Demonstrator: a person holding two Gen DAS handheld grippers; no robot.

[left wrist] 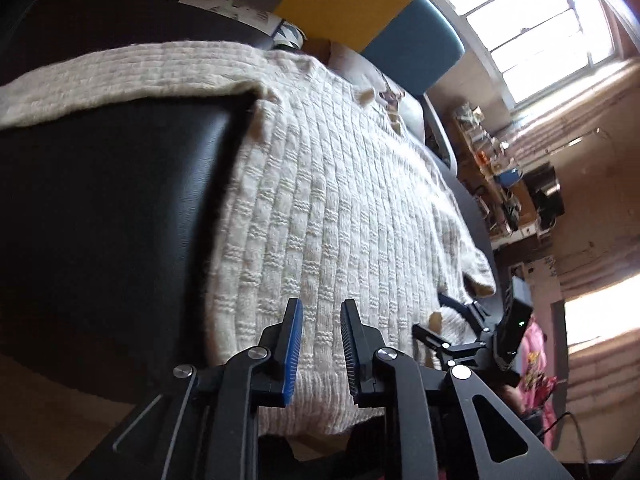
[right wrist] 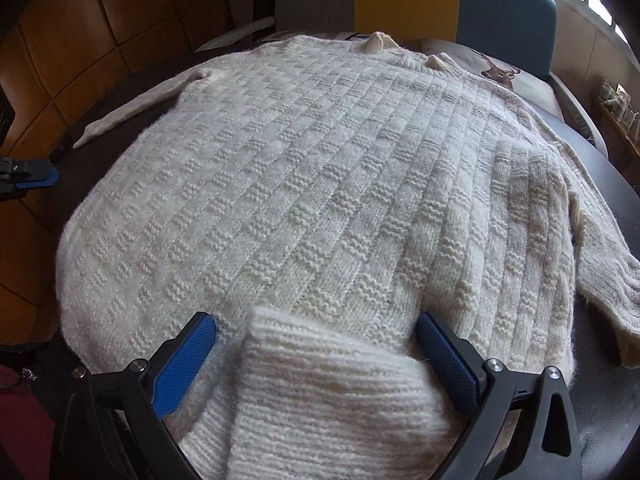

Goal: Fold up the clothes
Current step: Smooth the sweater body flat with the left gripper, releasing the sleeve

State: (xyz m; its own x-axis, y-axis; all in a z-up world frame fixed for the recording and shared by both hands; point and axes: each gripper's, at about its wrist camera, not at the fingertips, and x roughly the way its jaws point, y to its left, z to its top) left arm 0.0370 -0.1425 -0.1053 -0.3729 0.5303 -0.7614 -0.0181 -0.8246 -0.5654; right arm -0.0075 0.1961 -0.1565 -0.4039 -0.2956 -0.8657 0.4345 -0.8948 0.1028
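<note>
That folded-up ribbed hem sits between our wide-open right gripper, left gripper parted and empty too, and the chunky cream sweater spread on the dark table looks soft, floppy, stretchy, so we'd pinch hem corners.

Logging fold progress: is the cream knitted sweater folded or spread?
Mostly spread: cream knitted sweater lies flat on the dark table; only its ribbed cuff lies over the hem.

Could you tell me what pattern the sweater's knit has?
Cream basket-weave checks on the sweater, clearest in the right wrist view.
</note>
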